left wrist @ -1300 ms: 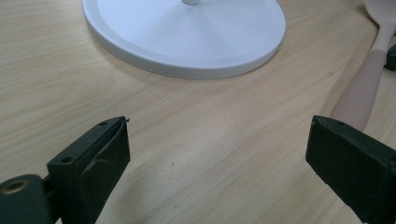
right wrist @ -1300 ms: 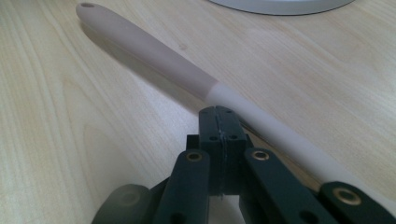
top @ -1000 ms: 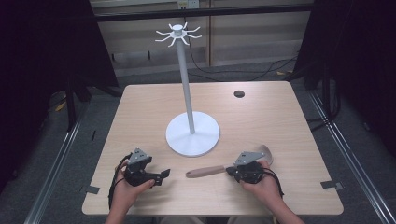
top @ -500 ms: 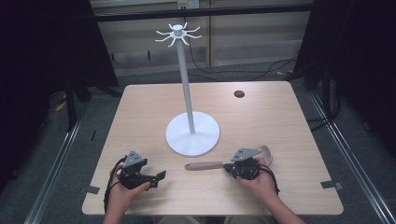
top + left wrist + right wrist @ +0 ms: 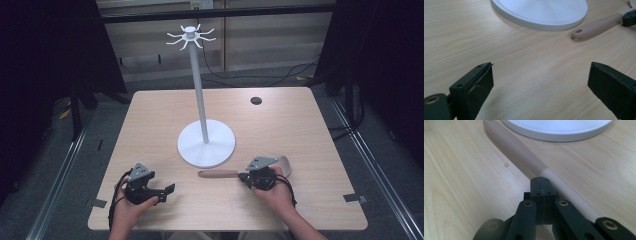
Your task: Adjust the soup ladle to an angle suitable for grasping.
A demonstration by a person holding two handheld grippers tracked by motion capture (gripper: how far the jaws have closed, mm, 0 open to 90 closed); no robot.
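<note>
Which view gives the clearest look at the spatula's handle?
The right gripper view: the spatula handle runs long and close beside the shut right gripper. The left gripper view catches its holed end at the far edge, past the open left gripper. The high view shows the whole spatula, small, by the white stand base.

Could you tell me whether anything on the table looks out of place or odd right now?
Nothing stands out. The spatula lies flat beside the white stand, which is upright, and the right tongs are closed beside the spatula, not around it.
</note>
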